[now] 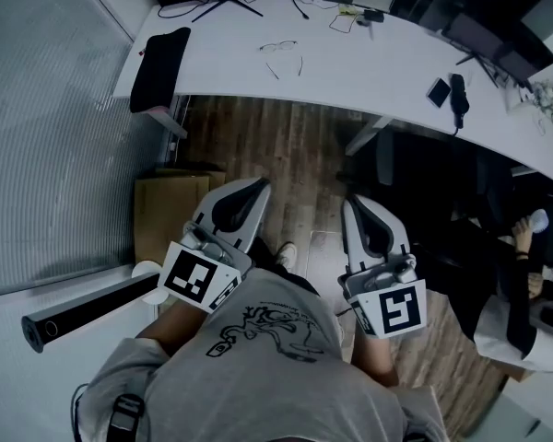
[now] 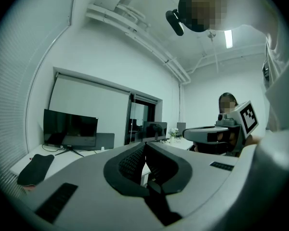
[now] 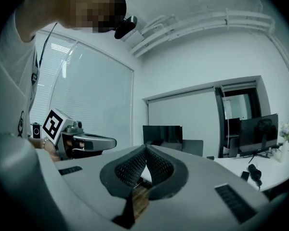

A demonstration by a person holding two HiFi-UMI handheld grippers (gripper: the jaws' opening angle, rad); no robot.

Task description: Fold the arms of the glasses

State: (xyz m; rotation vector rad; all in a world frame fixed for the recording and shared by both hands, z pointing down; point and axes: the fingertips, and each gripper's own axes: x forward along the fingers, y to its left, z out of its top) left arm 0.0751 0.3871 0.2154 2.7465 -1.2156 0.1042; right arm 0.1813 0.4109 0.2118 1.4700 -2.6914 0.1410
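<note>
A long white table (image 1: 369,63) runs across the top, from 11 o'clock round to 3 o'clock. A soft black pad (image 1: 159,67) hangs over its end at 10 o'clock. A screen's black legs (image 1: 226,5) stand at 12 o'clock. A dark phone (image 1: 439,91) lies at 2 o'clock. The floor (image 1: 286,145) is brown wood. A brown box (image 1: 170,205) sits at 9 o'clock. A black tube (image 1: 88,311) lies at 8 o'clock. A person (image 1: 511,320) sits at 4 o'clock.
</note>
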